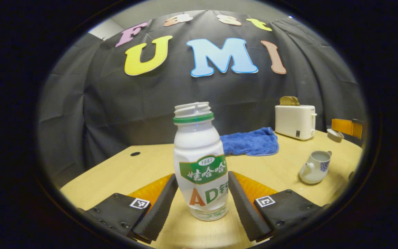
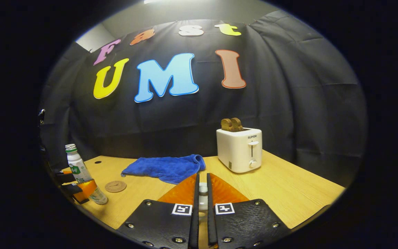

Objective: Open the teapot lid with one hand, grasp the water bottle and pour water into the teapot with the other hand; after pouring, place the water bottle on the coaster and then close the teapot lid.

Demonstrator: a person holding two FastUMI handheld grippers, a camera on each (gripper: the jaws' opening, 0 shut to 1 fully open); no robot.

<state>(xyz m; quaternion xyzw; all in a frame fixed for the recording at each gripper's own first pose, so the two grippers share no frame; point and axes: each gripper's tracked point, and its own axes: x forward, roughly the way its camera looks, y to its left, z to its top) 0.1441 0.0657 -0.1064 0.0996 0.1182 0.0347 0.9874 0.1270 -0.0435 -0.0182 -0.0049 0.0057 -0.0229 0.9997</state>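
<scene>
In the left gripper view a white water bottle (image 1: 200,162) with a green label and no cap stands upright between the fingers of my left gripper (image 1: 202,199), which is shut on its lower half. At the right sits the white teapot (image 1: 314,167), its top uncovered. Farther back the right gripper (image 1: 347,128) holds the teapot lid (image 1: 334,135) in the air. In the right gripper view my right gripper (image 2: 202,183) is shut on the lid's small white knob (image 2: 202,189). The bottle (image 2: 79,169) and left gripper (image 2: 81,190) are at the far left, beside a round brown coaster (image 2: 115,186).
A white toaster (image 2: 239,149) with bread in it stands at the back of the wooden table (image 2: 288,190). A crumpled blue towel (image 2: 166,167) lies left of it. The black cloth wall closes off the back.
</scene>
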